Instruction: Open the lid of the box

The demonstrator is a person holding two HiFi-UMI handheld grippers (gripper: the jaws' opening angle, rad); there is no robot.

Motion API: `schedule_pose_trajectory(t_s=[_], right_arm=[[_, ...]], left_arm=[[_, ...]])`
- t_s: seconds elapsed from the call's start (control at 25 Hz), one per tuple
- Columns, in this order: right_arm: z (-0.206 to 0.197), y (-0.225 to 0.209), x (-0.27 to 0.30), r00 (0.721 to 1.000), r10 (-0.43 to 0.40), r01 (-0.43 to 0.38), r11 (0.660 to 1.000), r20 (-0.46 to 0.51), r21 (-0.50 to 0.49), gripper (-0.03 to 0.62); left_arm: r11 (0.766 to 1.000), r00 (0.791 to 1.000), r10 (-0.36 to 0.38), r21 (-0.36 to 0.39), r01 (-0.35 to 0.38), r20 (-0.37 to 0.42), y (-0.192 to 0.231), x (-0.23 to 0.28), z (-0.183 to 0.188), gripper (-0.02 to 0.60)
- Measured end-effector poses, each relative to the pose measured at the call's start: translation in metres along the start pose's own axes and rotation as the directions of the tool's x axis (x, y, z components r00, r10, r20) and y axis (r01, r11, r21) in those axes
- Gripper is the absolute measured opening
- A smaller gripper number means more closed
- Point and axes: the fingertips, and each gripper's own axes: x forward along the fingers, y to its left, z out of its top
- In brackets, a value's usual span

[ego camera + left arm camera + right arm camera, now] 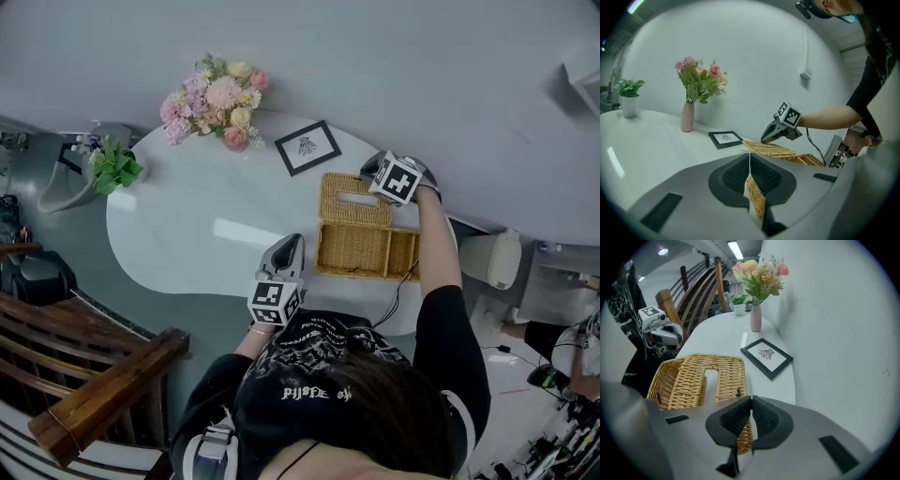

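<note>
White rounded table against a grey wall, as I see it from the remote station. Nearest me, my left gripper is clamped on a wicker strip of the box, near its left end, with the pads pressing on the weave. The box stands close to the table's right edge with its inside exposed. Beyond it, the lid, which has a slot in its middle, is swung open toward the wall and joins the box along the far side. My right gripper pinches the lid's outer edge, its jaws nearly together with wicker between them. Farther off to the left are a black picture frame, a vase of flowers and a small potted plant.
</note>
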Motion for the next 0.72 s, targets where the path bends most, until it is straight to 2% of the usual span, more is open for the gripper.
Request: schedule_pose_trajectory(t_s=[0.12,0.24,0.36,0.48,0.56,0.72], right_arm=[[-0.006,-0.001,0.011,1.000,0.014,-0.014,0.999,-0.008,0.029,0.035],[-0.008,-0.004,0.017,1.000,0.016,-0.016,0.993,0.001,0.120,0.041],[-0.005,-0.012,0.007,0.999,-0.028,0.019,0.980,0.044,0.197,0.118],[0.001,-0.016,-0.011,0.988,-0.114,0.086,0.967,0.105,0.241,0.128],[0.007,-0.018,-0.029,0.965,-0.198,0.140,0.944,0.173,0.298,0.152],[0.016,-0.008,-0.065,0.895,-0.341,0.189,0.873,0.287,0.449,0.158]], left_arm=[[1.000,1.000,-0.005,-0.001,0.005,0.000,-0.003,0.003,0.000,0.025],[1.000,1.000,-0.007,0.005,0.007,0.001,-0.005,0.001,0.001,0.025],[1.000,1.000,-0.008,0.011,0.007,0.013,-0.005,-0.003,0.004,0.025],[1.000,1.000,-0.007,0.004,0.006,0.029,-0.002,-0.008,0.006,0.025],[1.000,0.999,-0.013,0.001,0.013,0.045,-0.002,-0.011,0.009,0.025],[0.999,0.996,-0.044,0.009,0.043,0.073,-0.004,-0.018,0.014,0.025]])
